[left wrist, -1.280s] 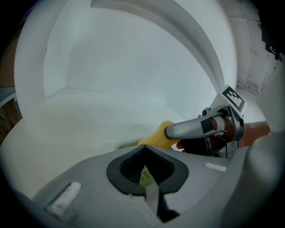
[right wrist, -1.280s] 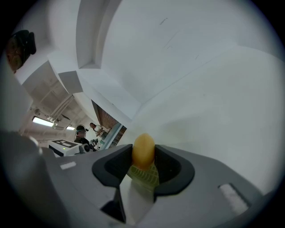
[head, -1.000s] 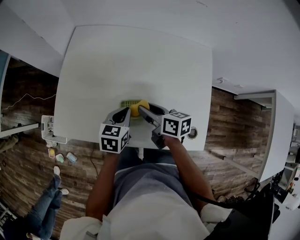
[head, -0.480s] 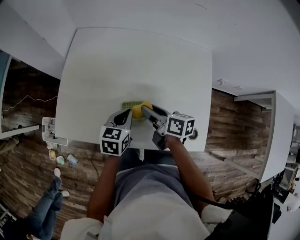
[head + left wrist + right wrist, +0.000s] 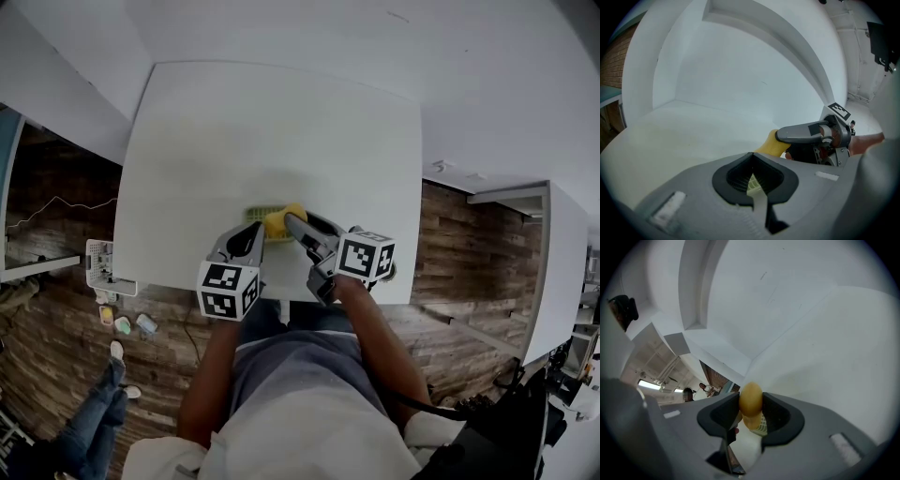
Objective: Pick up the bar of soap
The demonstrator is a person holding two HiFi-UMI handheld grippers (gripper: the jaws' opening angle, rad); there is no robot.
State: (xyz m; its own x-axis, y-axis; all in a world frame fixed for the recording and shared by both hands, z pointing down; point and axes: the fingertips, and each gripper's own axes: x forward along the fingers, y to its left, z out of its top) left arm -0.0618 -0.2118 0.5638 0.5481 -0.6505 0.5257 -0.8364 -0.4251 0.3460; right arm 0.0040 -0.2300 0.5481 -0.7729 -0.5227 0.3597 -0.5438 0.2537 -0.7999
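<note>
1. Head view: A big white table [image 5: 272,122] stands on a brown wood floor [image 5: 469,253]. A person leans over the near edge with a tool in each hand. The left gripper [image 5: 256,228] and the right gripper [image 5: 292,222] point at the same spot, close together. The bar of soap [image 5: 280,222] is yellow and sits between their tips, near the front edge of the table. A little green soap dish [image 5: 260,212] lies just beside the soap, touching it on the left. Each tool has a cube with black and white squares on it

2. Left gripper view: The left jaws are closed, and a thin green ribbed bit [image 5: 753,183] is pinched between them. It looks like the edge of the soap dish. Past the jaws you can see the yellow soap [image 5: 770,145] with one grey finger [image 5: 804,132] of the right gripper lying over the top of it

3. Right gripper view: The right jaws squeeze the soap [image 5: 751,399] from both sides, so it is held tight between the two dark pads. Under the soap a bit of the green dish [image 5: 761,426] peeks out. I cannot tell if the soap is up off the dish or touching it. The white table fills the space behind
</note>
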